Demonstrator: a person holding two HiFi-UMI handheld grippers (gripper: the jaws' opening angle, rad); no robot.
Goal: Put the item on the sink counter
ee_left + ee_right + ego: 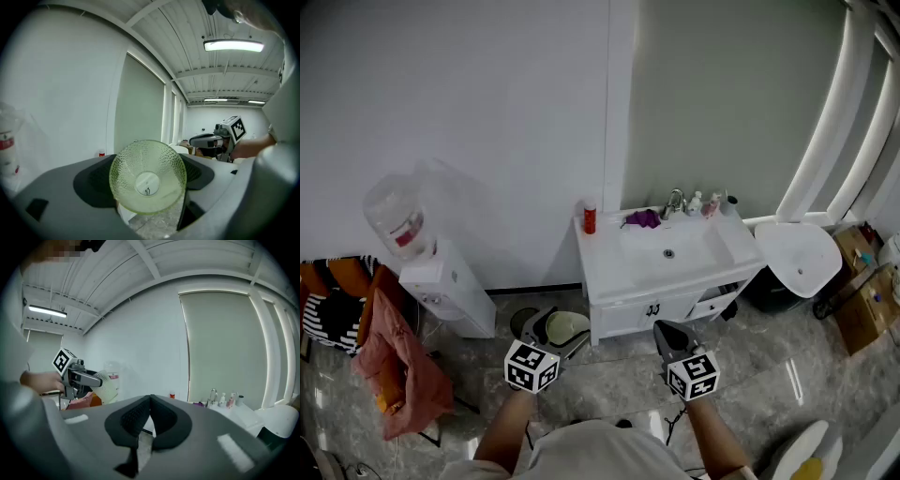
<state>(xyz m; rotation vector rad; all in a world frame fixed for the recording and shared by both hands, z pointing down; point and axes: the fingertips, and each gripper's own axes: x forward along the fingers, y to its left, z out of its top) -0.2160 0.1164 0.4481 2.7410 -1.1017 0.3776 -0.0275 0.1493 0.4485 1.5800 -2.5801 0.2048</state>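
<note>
A pale green dimpled glass bowl (570, 324) is held tilted above the floor, its base facing the camera in the left gripper view (147, 183). My left gripper (556, 334) is shut on the bowl, jaws wide on either side of it. The white sink counter (623, 258) stands ahead against the wall, beyond both grippers. My right gripper (664, 330) is shut with nothing in it, its pads meeting (151, 401); it hovers in front of the cabinet. The right gripper view shows the bowl (107, 388) at the left and the counter (236, 412) at the right.
On the counter stand a red bottle (590, 217), a purple cloth (643, 218), a faucet (675, 200) and small bottles (709, 203). A water dispenser (442, 281) and hanging clothes (394, 366) are at left. A white round basin (797, 258) and cardboard boxes (862, 305) sit at right.
</note>
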